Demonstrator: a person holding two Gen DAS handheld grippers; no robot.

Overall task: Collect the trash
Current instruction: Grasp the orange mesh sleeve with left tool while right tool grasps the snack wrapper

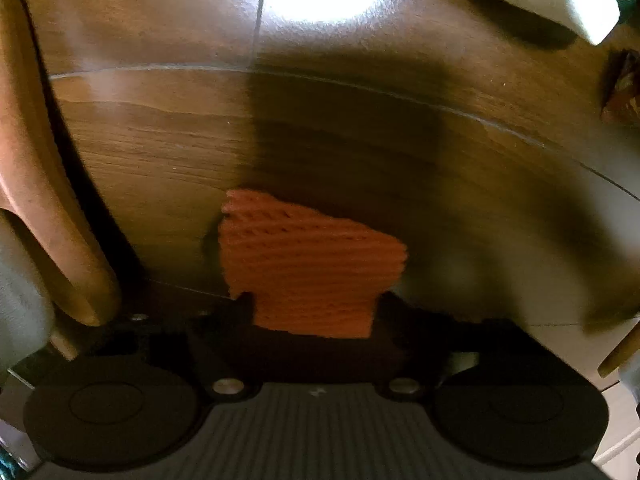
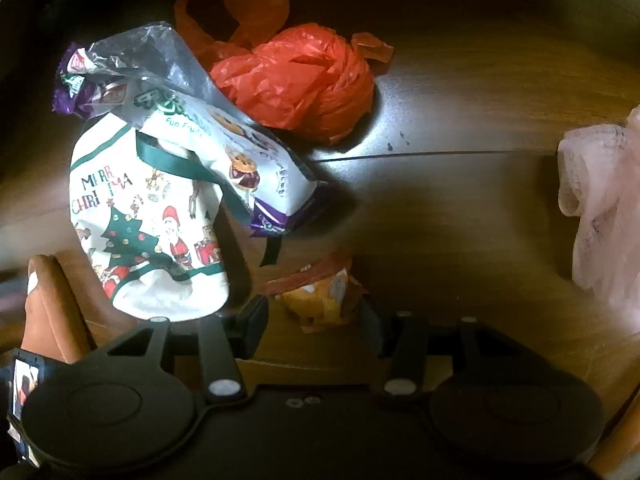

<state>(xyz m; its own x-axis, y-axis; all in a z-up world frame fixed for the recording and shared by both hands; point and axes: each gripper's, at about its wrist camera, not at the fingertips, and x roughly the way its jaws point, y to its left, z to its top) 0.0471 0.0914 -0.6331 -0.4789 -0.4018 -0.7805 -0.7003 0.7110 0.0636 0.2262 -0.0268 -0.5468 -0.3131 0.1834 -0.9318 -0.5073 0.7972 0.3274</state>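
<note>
Our left gripper (image 1: 314, 312) points down at the wooden desk (image 1: 160, 152), its jaws half open around an orange foam net (image 1: 308, 256) that lies flat between them; whether the pads press it we cannot tell. Our right gripper (image 2: 316, 320) stands open over a crumpled orange snack wrapper (image 2: 320, 296), which sits in the gap with the pads apart from it. Just beyond lie a Christmas gift bag (image 2: 148, 220), a purple-and-white biscuit packet (image 2: 224, 140) overlapping it, and a knotted red plastic bag (image 2: 296, 84). A pale pink plastic bag (image 2: 600, 208) rests toward the desk's right edge.
</note>
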